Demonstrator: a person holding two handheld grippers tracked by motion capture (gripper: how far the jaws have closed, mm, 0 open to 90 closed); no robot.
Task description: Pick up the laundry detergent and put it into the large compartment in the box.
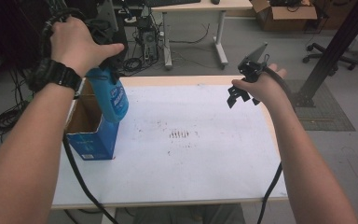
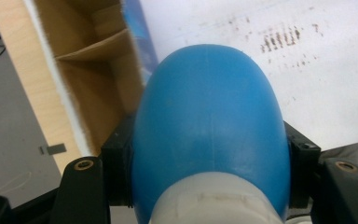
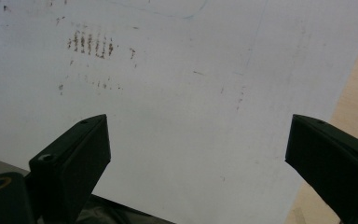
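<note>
**Blue bottle held over an open box at the table's left edge**

Nearest, two forearms entering from the near edge of the table (image 1: 177, 158), white-topped and smudged with brown marks at its middle. At the left edge, an open cardboard box (image 1: 91, 128), blue outside, brown inside, with an inner divider seen in the left gripper view. Directly above its far right corner, a blue bottle (image 1: 113, 99), neck up and body hanging down, lower end level with the box rim, whether touching cannot be told. Left gripper (image 2: 209, 186) clamped on the bottle (image 2: 209, 121) just below its pale cap, one jaw on each side. Over the right far part of the table, right gripper (image 1: 238, 97) raised, jaws wide apart, nothing between them. Beyond the far edge, floor, cables, a desk.

Judged step: bottle in transit at the box mouth, either going in or coming out. If going in, next move calls for shifting left over an open compartment, lowering straight, then releasing.
</note>
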